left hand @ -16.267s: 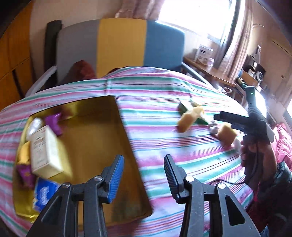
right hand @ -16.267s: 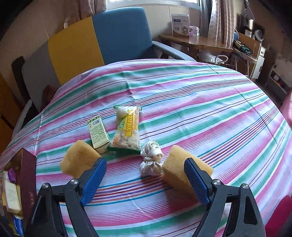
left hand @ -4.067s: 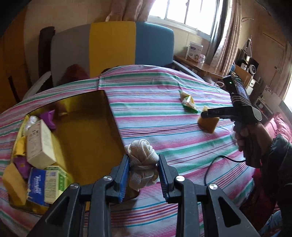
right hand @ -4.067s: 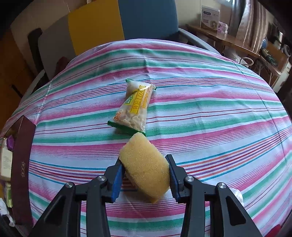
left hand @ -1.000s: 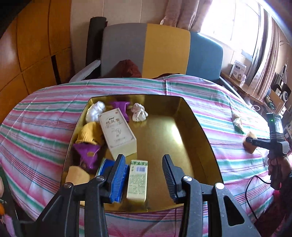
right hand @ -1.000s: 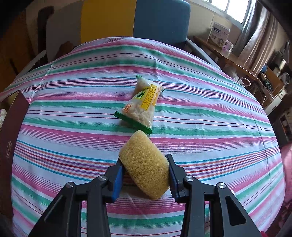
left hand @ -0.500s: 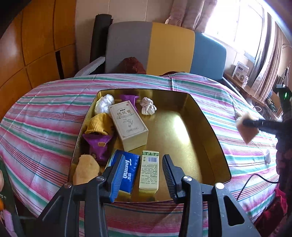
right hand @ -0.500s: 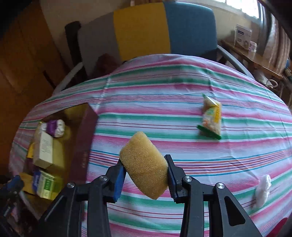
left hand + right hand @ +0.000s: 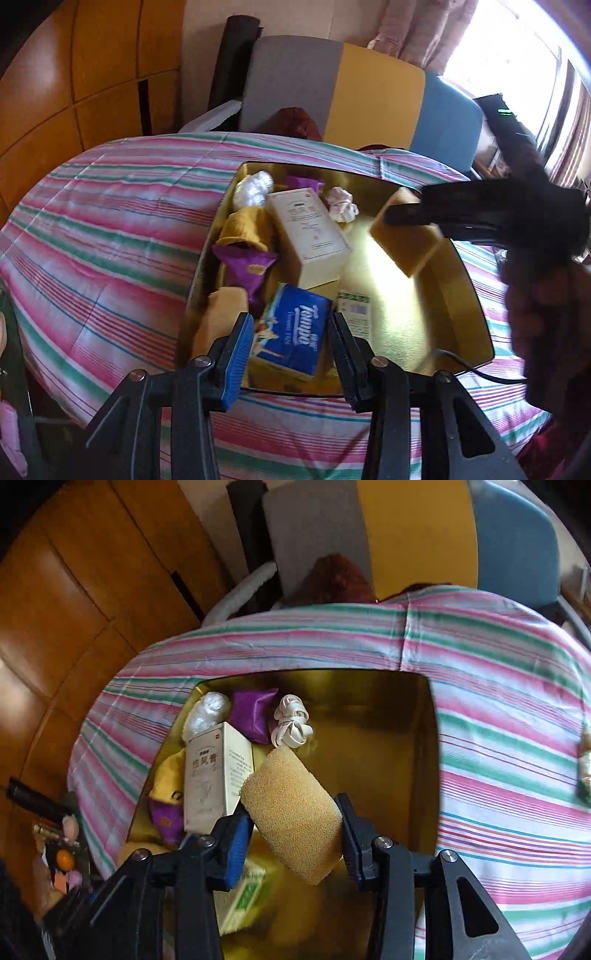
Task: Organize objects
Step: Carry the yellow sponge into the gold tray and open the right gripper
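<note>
Over the gold tray (image 9: 428,760), our right tool (image 9: 291,827) pinches the yellow sponge (image 9: 291,812) by its sides; soft and light, it squashes easily. Our left tool (image 9: 291,343) hovers wide apart, holding nothing.

A grey, yellow and blue chair (image 9: 369,99) stood at twelve o'clock behind the striped tablecloth (image 9: 110,229). Orange wood panelling (image 9: 92,74) filled ten o'clock, and a bright curtained window (image 9: 517,48) glared at two o'clock.

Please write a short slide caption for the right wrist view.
Right tongs hold a yellow sponge above the gold box, ready to drop it.
</note>
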Tool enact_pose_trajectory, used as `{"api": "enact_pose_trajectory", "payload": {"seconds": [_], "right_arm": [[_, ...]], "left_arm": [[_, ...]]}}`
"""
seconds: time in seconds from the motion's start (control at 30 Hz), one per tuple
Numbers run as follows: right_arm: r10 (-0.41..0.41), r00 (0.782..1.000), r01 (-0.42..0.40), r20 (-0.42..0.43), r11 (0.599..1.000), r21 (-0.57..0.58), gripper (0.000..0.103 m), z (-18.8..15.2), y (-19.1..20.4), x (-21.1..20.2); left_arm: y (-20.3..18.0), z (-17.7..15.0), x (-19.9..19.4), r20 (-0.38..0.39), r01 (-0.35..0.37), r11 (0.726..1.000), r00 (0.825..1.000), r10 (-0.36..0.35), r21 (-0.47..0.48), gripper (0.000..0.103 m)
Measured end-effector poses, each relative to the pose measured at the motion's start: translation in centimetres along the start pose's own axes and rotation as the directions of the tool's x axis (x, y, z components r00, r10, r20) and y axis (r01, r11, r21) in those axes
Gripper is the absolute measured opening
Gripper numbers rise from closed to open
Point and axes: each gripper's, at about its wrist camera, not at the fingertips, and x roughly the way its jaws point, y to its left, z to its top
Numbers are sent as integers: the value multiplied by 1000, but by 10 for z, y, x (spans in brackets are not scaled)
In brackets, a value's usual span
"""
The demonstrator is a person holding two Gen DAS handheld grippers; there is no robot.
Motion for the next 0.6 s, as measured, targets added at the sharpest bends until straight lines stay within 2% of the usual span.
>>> {"api": "enact_pose_trajectory", "payload": {"seconds": [0.07, 0.17, 0.27, 0.33, 0.47, 0.6], "right_arm": [[-7, 999, 8, -33, 999, 37, 45, 9, 2, 24], [-5, 999, 9, -52, 997, 80, 51, 19, 6, 49], [55, 996, -49, -63, 994, 100, 60, 21, 11, 61], [66, 997, -62, -42, 993, 104, 73, 19, 10, 57], [88, 996, -87, -10, 990, 110, 78, 11, 1, 42], [76, 997, -78, 21, 992, 98, 81, 4, -6, 26]], "left_arm": [[5, -1, 2, -9, -4, 1000, 1000, 4, -10, 43], [11, -3, 4, -17, -3, 1000, 1000, 3, -21, 43], [13, -4, 4, -15, 4, 1000, 1000, -5, -20, 43], [12, -4, 4, -12, 2, 1000, 1000, -2, -20, 43], [12, -4, 3, -7, 1, 1000, 1000, -1, -24, 43], [12, -4, 1, -2, -4, 1000, 1000, 4, -23, 43]]}}
